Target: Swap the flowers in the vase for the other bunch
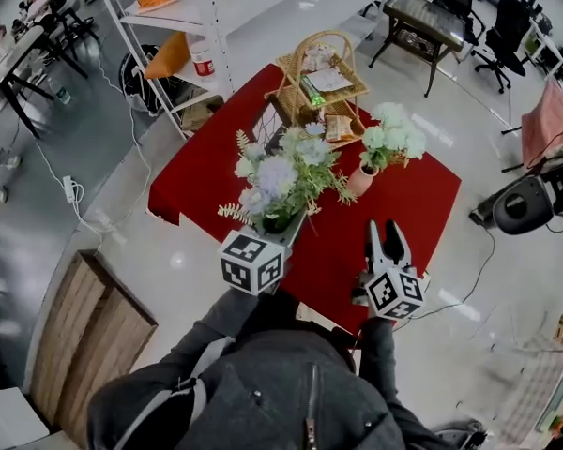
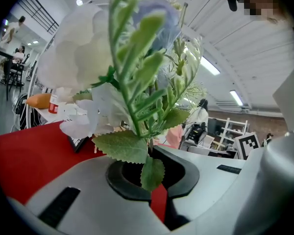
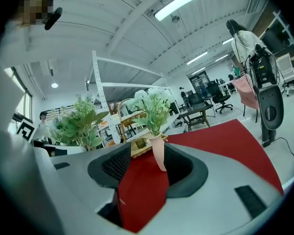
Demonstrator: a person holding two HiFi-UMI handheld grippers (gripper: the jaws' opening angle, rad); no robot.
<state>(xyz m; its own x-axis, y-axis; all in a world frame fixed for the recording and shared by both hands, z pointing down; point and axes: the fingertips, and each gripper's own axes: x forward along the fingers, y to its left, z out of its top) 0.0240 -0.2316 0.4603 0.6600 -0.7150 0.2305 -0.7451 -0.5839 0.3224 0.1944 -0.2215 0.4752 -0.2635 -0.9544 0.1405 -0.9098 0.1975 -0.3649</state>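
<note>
- Bottom of frame: our grey jacket [image 1: 291, 392] fills the foreground.
- Our left gripper [image 1: 291, 225] is clamped tight on the stems of the blue-and-white bunch [image 1: 283, 178], at centre frame over the red table [image 1: 422, 204].
- Our right gripper [image 1: 386, 228], lower right of centre, gapes wide with nothing in it.
- Right of centre we see the pink vase [image 1: 360, 182] upright on the table, white flowers [image 1: 391, 137] in it, clear of both grippers.

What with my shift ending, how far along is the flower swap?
Done: left gripper shut on one bunch. In hand: open, empty right gripper faces the vase, which holds white flowers. Left, probably: pull those out, put the held bunch in.
</note>
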